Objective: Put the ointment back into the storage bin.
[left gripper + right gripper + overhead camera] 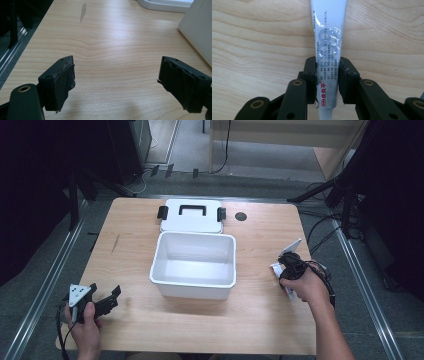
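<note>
Here the right claw [327, 75] pinches a white ointment tube [328, 37] lying on the table [260, 315]; the left claw [116, 82] stands wide open, empty.

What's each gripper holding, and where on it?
Right gripper is shut on the ointment tube, pinched across its body just above the cap end. Left gripper is open, holding nothing.

**What you cannot make out**

Your right hand [306, 287] covers most of the right gripper [327, 72] and the tube [328, 45] beside the white box [194, 265]. The tube's far end runs off the right gripper view's top edge. Its small print is too fine to read.
</note>
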The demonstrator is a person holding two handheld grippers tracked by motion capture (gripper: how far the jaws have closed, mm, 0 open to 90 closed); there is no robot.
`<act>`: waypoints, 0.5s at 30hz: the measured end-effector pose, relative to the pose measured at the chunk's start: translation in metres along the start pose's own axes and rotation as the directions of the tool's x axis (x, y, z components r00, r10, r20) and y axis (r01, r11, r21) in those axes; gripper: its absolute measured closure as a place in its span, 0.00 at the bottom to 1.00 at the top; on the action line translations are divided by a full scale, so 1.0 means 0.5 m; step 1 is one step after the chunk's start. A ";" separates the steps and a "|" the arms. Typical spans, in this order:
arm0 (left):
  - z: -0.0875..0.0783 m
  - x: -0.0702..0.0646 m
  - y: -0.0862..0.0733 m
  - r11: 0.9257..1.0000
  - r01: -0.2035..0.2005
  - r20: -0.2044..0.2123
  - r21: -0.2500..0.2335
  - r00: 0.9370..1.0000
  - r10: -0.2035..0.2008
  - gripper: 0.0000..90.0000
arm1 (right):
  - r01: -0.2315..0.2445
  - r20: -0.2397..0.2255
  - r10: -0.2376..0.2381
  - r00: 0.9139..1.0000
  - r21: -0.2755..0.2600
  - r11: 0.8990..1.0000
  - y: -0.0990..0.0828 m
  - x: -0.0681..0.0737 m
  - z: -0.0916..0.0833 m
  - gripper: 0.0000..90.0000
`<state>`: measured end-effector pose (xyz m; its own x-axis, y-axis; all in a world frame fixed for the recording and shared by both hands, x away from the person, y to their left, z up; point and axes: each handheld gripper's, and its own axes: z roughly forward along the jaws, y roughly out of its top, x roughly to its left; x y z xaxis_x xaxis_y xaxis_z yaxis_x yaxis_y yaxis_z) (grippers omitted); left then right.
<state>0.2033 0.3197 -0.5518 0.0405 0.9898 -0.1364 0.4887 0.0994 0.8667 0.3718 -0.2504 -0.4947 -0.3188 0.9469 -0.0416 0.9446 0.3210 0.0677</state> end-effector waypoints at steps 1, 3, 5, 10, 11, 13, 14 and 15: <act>0.000 0.000 0.000 1.000 0.000 0.000 0.000 1.000 0.000 0.16 | 0.023 -0.006 -0.023 1.000 0.001 1.000 0.001 0.006 -0.007 0.80; 0.000 0.000 0.000 1.000 0.001 0.000 0.000 1.000 -0.001 0.16 | 0.039 -0.010 -0.039 0.999 0.000 0.999 0.004 0.012 -0.016 0.80; 0.000 0.000 0.000 1.000 0.001 -0.001 0.000 1.000 -0.001 0.16 | 0.057 -0.022 -0.058 0.998 -0.005 0.998 0.007 0.022 -0.027 0.80; 0.000 0.000 0.000 1.000 0.000 -0.001 0.002 1.000 0.000 0.16 | 0.105 -0.028 -0.105 0.994 -0.021 0.994 0.016 0.045 -0.055 0.80; 0.000 0.000 0.000 1.000 0.000 -0.001 0.002 1.000 0.000 0.16 | 0.105 -0.028 -0.105 0.994 -0.021 0.994 0.016 0.045 -0.055 0.80; 0.000 0.000 0.000 1.000 0.001 0.000 0.000 1.000 -0.001 0.16 | 0.120 -0.032 -0.122 0.992 -0.038 0.992 0.022 0.059 -0.074 0.80; 0.000 0.000 0.000 1.000 0.001 0.000 0.000 1.000 -0.001 0.16 | 0.125 -0.030 -0.126 0.992 -0.043 0.991 0.024 0.064 -0.080 0.80; 0.000 0.000 0.000 1.000 0.001 0.000 0.000 1.000 -0.001 0.16 | 0.131 -0.024 -0.132 0.991 -0.049 0.990 0.026 0.068 -0.087 0.80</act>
<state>0.2033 0.3196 -0.5518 0.0402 0.9897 -0.1372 0.4891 0.1002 0.8665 0.3698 -0.2130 -0.4518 -0.4425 0.8964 -0.0260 0.8900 0.4425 0.1102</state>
